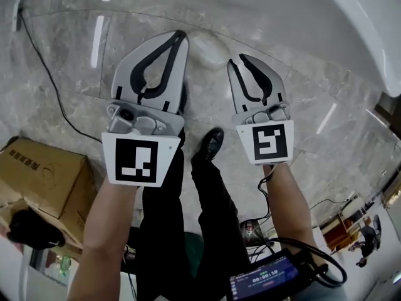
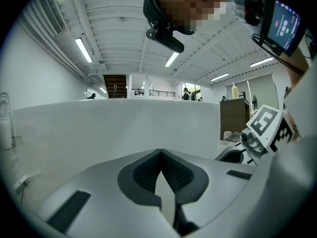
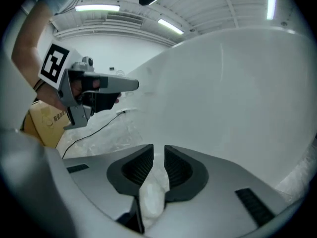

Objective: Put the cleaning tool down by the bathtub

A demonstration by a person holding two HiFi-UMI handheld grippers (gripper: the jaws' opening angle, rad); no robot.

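Head view: cleaning tool (image 1: 208, 47) lies free on the marble floor (image 1: 62, 49), near the bathtub (image 1: 366, 17). Right gripper (image 1: 237, 59) jaws stand slightly apart, gripping nothing; left gripper (image 1: 182, 36) jaws meet, empty. Placement judged complete.

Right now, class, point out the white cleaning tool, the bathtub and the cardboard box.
white cleaning tool (image 1: 209, 47), head view, its middle.
bathtub (image 1: 369, 17), head view, its white outer wall.
cardboard box (image 1: 41, 174), head view, its top face.
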